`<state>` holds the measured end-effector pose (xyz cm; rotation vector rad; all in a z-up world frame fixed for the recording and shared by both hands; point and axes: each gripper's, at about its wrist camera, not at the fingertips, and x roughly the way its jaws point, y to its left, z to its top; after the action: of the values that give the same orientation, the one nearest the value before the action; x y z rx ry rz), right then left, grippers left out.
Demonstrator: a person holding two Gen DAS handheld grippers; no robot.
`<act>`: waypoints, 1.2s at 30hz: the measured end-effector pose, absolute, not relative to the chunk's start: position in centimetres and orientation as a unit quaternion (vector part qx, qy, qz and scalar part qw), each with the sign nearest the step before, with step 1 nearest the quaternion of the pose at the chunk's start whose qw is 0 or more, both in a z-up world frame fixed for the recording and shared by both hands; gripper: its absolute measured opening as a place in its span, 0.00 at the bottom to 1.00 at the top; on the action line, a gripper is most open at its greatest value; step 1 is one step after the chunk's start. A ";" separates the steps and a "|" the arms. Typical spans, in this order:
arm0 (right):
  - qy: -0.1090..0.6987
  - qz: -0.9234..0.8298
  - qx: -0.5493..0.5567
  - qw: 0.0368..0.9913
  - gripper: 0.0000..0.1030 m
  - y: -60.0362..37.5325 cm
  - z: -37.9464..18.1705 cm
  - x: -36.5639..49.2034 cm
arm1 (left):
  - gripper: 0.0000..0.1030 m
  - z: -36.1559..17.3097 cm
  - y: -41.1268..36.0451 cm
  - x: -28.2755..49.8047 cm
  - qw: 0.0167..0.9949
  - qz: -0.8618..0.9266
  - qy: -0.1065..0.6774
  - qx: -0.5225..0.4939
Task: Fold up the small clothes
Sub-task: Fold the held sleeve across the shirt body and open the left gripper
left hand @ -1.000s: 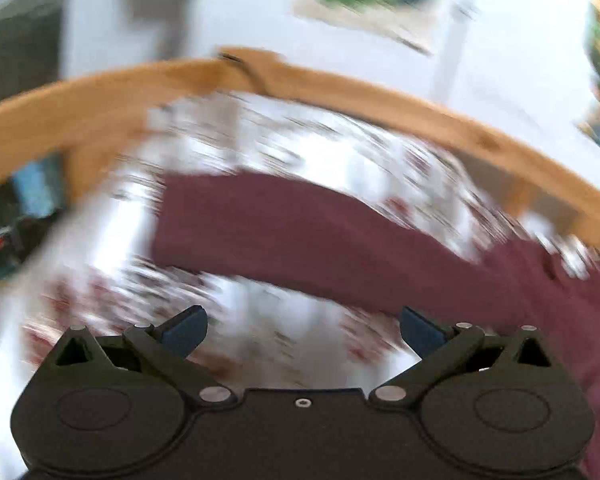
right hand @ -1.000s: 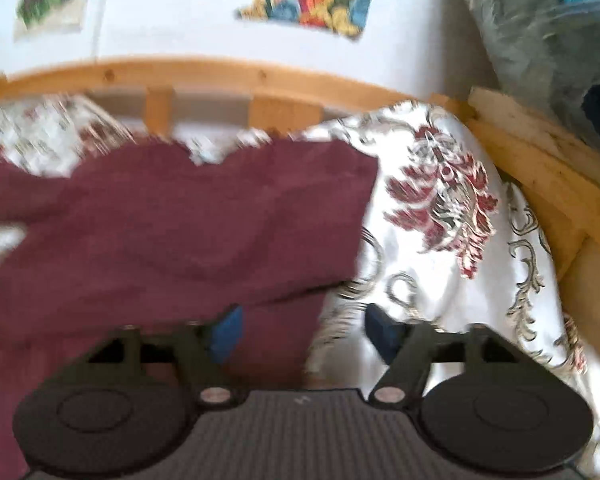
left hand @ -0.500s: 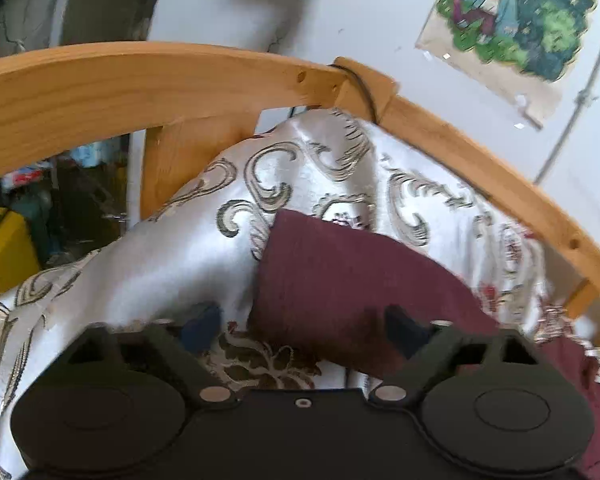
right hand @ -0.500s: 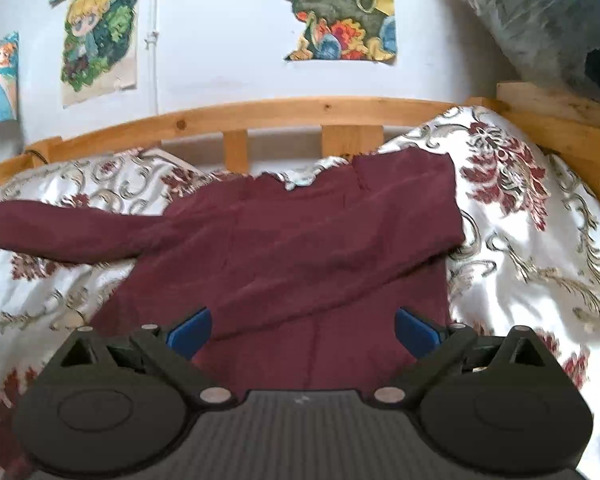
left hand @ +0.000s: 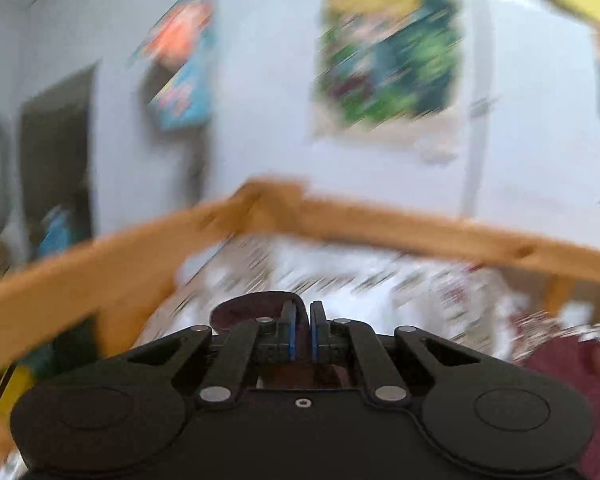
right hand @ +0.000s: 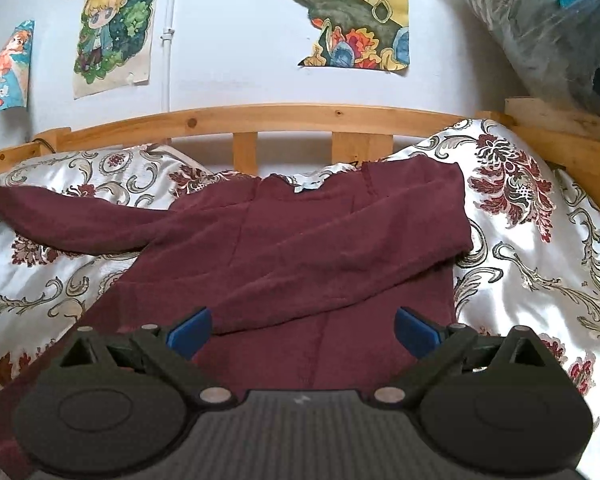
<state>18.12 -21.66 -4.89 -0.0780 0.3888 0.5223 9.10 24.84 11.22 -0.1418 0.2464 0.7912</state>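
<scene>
A maroon sweater [right hand: 320,248] lies on the bed, its right sleeve folded across the body. Its left sleeve [right hand: 80,220] stretches to the left edge of the right wrist view and rises there. In the blurred left wrist view my left gripper [left hand: 302,336] has its jaws closing to a tight pinch on the end of that sleeve [left hand: 252,306], with maroon cloth bulging around the fingertips. My right gripper [right hand: 302,330] hovers open over the sweater's lower body, nothing between its blue pads [right hand: 190,330].
A patterned satin bedspread [right hand: 540,248] covers the bed. A wooden rail [right hand: 284,114] runs along the back and sides, also the rail [left hand: 380,224] in the left wrist view. Posters hang on the wall. A plastic-wrapped bundle [right hand: 540,20] sits at the upper right.
My left gripper went from wide open to pinched on the sleeve end and rose with it. My right gripper opened wider and drew back from the folded right sleeve.
</scene>
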 end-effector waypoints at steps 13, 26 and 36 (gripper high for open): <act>0.192 0.235 -0.051 0.952 0.97 -23.3 -4.8 19.0 | 0.06 14.6 8.0 19.9 0.988 0.115 0.066 0.084; 0.224 0.130 -0.119 0.958 0.97 -26.2 -5.8 22.3 | 0.06 5.5 -5.9 26.1 0.984 -0.044 0.123 0.123; 0.234 0.082 -0.142 0.958 0.97 -28.5 -5.7 24.9 | 0.05 0.7 -9.3 24.1 0.974 -0.109 0.174 0.100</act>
<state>24.88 -28.46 -5.73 -0.2874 0.4749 0.1659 24.06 -9.29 0.71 0.2022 0.3513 -0.2190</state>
